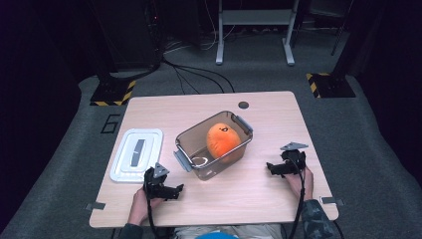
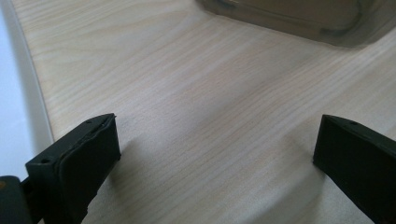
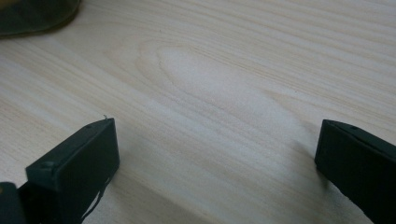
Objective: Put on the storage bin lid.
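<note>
Orange plush toy [image 1: 223, 140] sits inside the clear plastic bin [image 1: 187, 136] at the centre of the frame, so the loading looks done. White lid [image 1: 137, 154] lies flat on the bench [image 1: 268, 119] just left of the bin, not yet fitted. Left tongs [image 1: 175, 191] and right tongs [image 1: 271, 167] rest wide and empty at the lower edge, either side of the bin.

A pale wood grain is shown by the tabletop [image 1: 278, 129]. The storage box [image 1: 196, 133] is tinted a see-through brown, with grey handles. An orange plush toy [image 1: 223, 140] with a small dark mark is seen inside. The lid [image 1: 137, 153] is white with a grey strip. Both grippers' jaws are black.
</note>
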